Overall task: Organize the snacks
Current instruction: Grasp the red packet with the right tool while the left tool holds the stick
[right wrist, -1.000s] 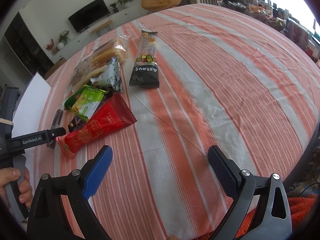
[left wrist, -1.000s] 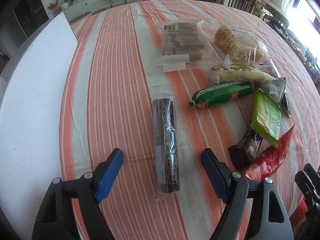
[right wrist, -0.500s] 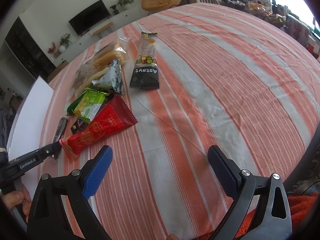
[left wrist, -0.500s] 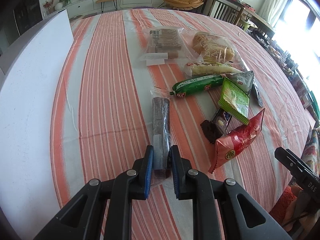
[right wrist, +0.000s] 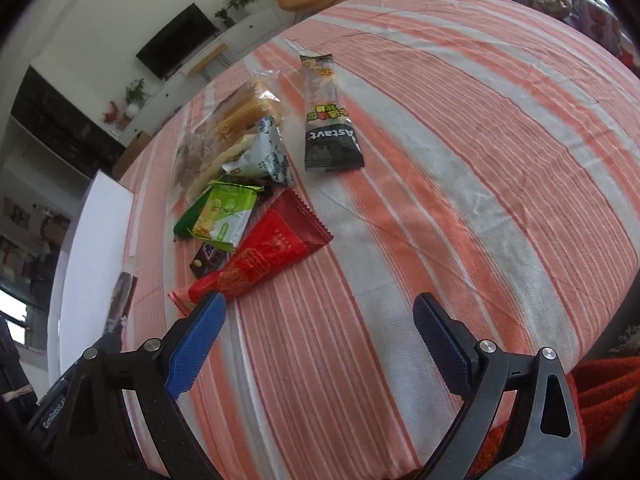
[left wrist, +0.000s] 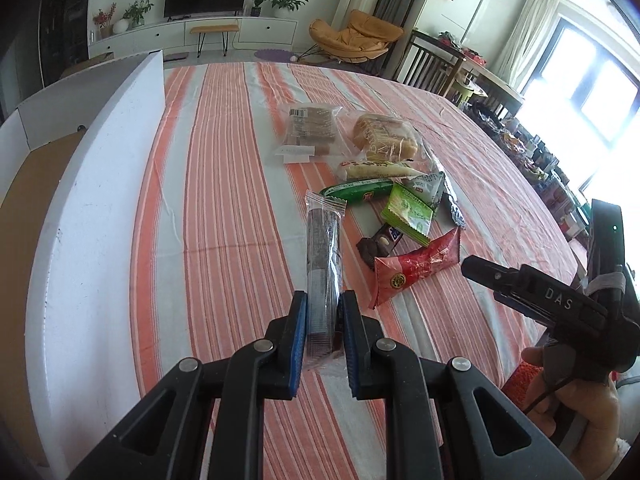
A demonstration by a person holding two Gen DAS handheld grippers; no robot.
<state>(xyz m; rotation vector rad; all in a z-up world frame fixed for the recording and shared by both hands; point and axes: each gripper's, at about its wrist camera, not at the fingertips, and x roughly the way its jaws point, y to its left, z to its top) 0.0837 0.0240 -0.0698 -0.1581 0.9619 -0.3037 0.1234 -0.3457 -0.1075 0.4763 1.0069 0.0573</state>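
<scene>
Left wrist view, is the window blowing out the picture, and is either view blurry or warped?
Left wrist view: the window is blown out white, yet the dark snack pack in the left gripper stays sharp. Right wrist view: softer all over, evenly lit, with the striped tablecloth bulging under fisheye distortion; the right gripper is fairly crisp. Dark corners in both.

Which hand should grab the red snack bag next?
The right. Its gripper is open and empty, with the red snack bag just ahead of its left finger. The left gripper is already shut on the long dark cookie pack.
</scene>
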